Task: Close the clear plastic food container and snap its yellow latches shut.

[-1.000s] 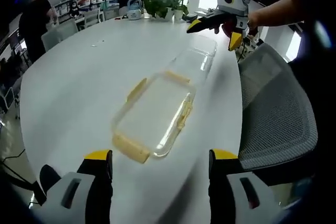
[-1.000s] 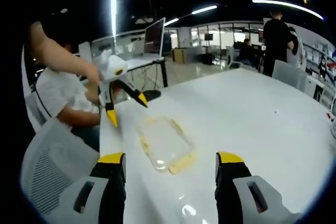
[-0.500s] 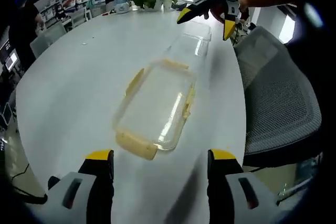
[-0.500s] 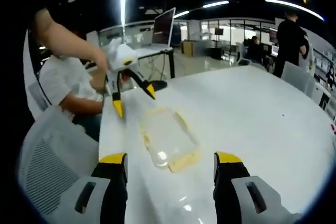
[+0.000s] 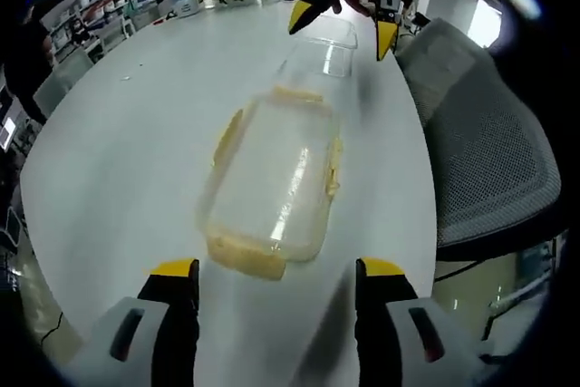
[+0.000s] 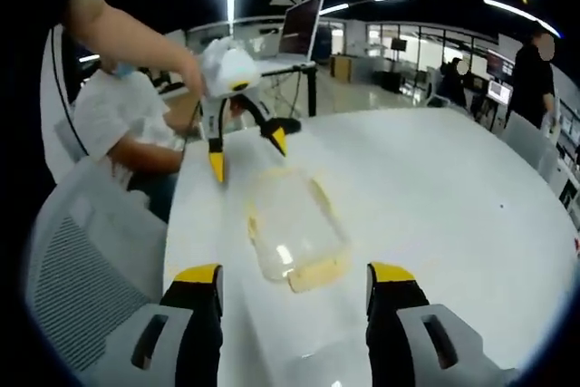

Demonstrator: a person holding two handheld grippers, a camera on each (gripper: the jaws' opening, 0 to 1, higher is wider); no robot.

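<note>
**Open container on the white surface, both tongs apart above it**

The clear plastic container (image 5: pixel 272 183) lies on the white surface (image 5: pixel 127 133), near the edge that faces a grey mesh chair (image 5: pixel 485 151). Its clear lid (image 5: pixel 322 52) lies flat on the surface just beyond the far end of the container, so the container is not closed. Yellow latches (image 5: pixel 246 256) show at the near short end, at the far short end and along both long sides; they stand out from the rim and are not snapped down.

In the left gripper view, the left tongs (image 5: pixel 276 283) have their two yellow-tipped jaws wide apart and hold nothing; the near end of the container is seen between them. The right tongs (image 5: pixel 340 24) hang over the lid at the far end, jaws also apart and empty.

In the right gripper view, the right tongs (image 6: pixel 290 283) are spread in the same way, with the container (image 6: pixel 294 233) ahead of them. The left tongs (image 6: pixel 246 147) are seen beyond the container, open, held by a hand (image 6: pixel 195 65). A person in a white shirt (image 6: pixel 122 124) sits behind.
</note>
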